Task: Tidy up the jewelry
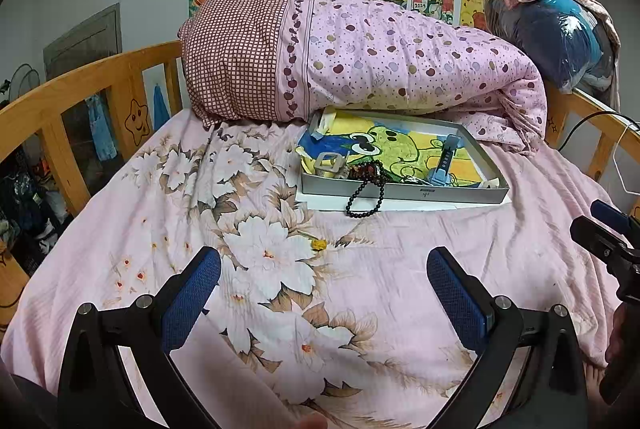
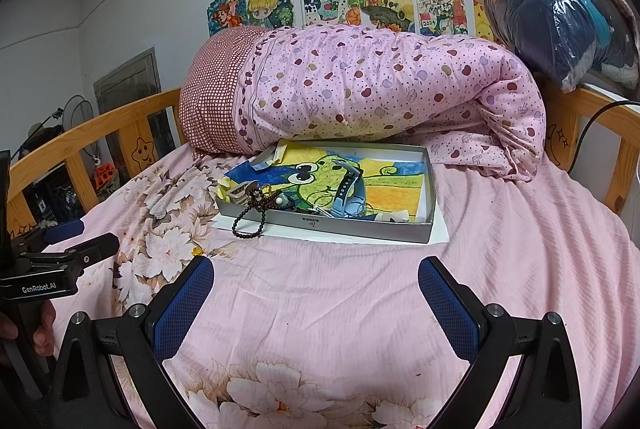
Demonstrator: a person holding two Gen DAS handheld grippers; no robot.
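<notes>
I am holding my left gripper (image 1: 324, 269) and right gripper (image 2: 316, 279) spread wide, both empty. The bead bracelet (image 1: 366, 195) is draping over the tray's (image 1: 404, 194) near wall, straight ahead, nearer my left.

bead bracelet (image 1: 366, 195) draped over tray (image 1: 404, 189) rim, pink bedsheet (image 1: 400, 269)

The bed sheet (image 1: 420, 261) is pink with white and brown flowers. The rolled quilt (image 1: 400, 65) is pink with apple dots, its end red-checked. The grey box (image 1: 404, 191) holds a green-and-yellow frog drawing (image 1: 400, 149), a black bead bracelet (image 1: 366, 195) and a light-blue watch (image 2: 348, 197).
</notes>
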